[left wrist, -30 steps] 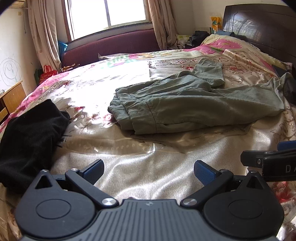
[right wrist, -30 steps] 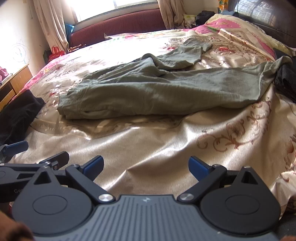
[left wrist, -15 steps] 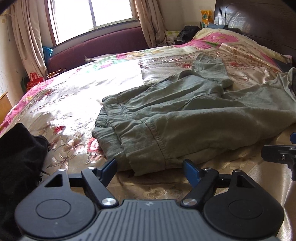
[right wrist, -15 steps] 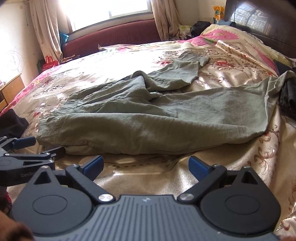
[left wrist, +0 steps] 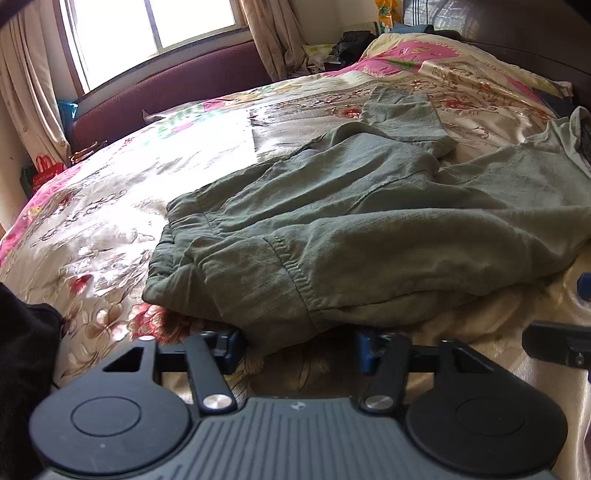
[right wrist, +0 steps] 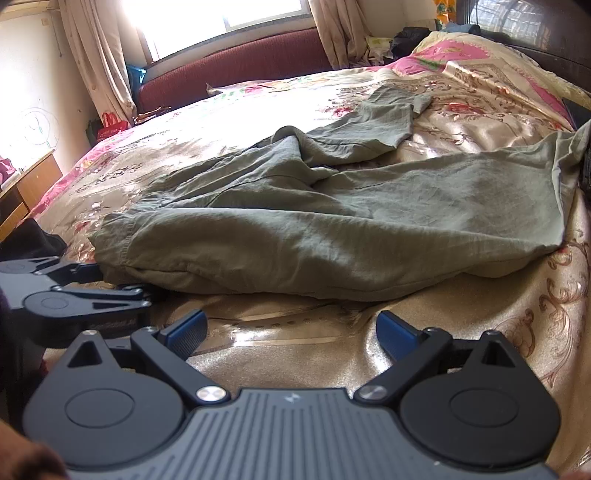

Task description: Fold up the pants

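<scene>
Grey-green pants [left wrist: 369,229] lie rumpled across the bed, waistband to the left, one leg stretching right and the other bent back toward the pillows. They also fill the middle of the right wrist view [right wrist: 332,221]. My left gripper [left wrist: 297,347] is open, its blue fingertips touching the near corner of the waistband, with cloth hanging between them. My right gripper [right wrist: 291,332] is open and empty, a short way in front of the pants' near edge. The left gripper shows at the left of the right wrist view [right wrist: 122,295].
The bed has a shiny floral cover [right wrist: 295,354]. A black garment [left wrist: 26,369] lies at the near left. A maroon sofa [right wrist: 236,62] stands under the window behind the bed. A dark headboard [left wrist: 517,29] and pillows are at the far right.
Both grippers have moved forward toward the pants. The left one has reached the waistband corner and its fingers have narrowed somewhat. The right one is closer to the near edge.
</scene>
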The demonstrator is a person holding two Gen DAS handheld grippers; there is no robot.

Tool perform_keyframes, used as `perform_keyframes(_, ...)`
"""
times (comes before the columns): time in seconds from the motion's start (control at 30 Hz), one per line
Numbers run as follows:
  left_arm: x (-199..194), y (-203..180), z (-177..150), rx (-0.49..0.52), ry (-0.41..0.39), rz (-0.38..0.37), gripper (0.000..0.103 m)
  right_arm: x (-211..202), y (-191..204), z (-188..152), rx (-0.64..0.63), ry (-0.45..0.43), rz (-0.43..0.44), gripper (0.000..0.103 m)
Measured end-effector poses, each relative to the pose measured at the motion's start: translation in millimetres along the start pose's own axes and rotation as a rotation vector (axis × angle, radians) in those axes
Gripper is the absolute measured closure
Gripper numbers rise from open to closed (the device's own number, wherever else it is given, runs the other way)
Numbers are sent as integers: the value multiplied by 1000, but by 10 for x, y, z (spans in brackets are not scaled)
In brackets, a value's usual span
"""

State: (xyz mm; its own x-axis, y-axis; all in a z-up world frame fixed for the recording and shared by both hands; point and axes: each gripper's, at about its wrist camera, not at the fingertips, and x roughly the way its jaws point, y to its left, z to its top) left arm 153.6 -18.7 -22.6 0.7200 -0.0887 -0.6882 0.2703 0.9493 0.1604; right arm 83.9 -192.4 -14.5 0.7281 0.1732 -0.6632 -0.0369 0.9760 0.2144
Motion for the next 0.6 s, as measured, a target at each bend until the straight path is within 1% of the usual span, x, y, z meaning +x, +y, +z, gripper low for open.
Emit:
perform_keyframes(0.03,42,32,67,-30,15,-18,65,-10,-15,-1,4,-3,1,14)
perform_keyframes(0.07,57,82,120,-64,26,-35,70,-23,-32,-4,10,-7,0,21)
perform_keyframes(0.13,7,199,156,-118,21,-60,73,-29,-83,10,26,-4,-2,25)
perform_keyframes(0.23,-193,385,106,-154,-3,-81,75,-27,-152,28,54,-5,-3,25)
perform_keyframes(0.33,-433,612,-7,-188,2,-98,75,-34,-167,33,55,-4,-4,26)
perform_keyframes(0.47,-767,908,-292,-199,25,-59,76,-127,-89,10,37,31,19,25)
perform_keyframes(0.5,-821,981,-366,-206,33,-43,82,-162,-59,-2,36,41,39,25)
perform_keyframes(0.53,-856,1036,-428,-209,43,-24,86,-199,-29,-20,36,53,60,26)
perform_keyframes(0.6,-906,1187,-574,-232,68,17,86,-255,15,-53,35,86,87,26)
